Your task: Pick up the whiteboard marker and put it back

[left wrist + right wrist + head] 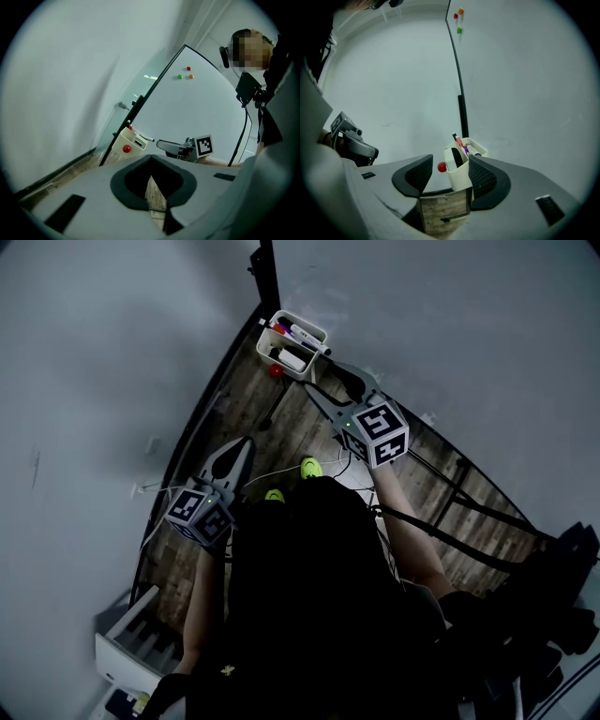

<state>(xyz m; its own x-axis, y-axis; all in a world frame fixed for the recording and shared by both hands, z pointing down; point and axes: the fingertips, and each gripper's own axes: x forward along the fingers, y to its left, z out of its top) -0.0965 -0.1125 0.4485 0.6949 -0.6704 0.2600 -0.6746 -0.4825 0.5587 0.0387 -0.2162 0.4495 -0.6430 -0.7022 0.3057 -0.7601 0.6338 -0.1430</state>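
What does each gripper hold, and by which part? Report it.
Nothing is held. The right gripper has its jaws apart and empty, with the white marker holder ahead of them. The left gripper has its jaws together on nothing.

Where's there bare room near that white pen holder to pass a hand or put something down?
Bare: the whiteboard between the holder and the coloured magnets, and the wood floor under the holder. Crowded: the holder, packed with markers, a red magnet beside it, the open right gripper just before it.
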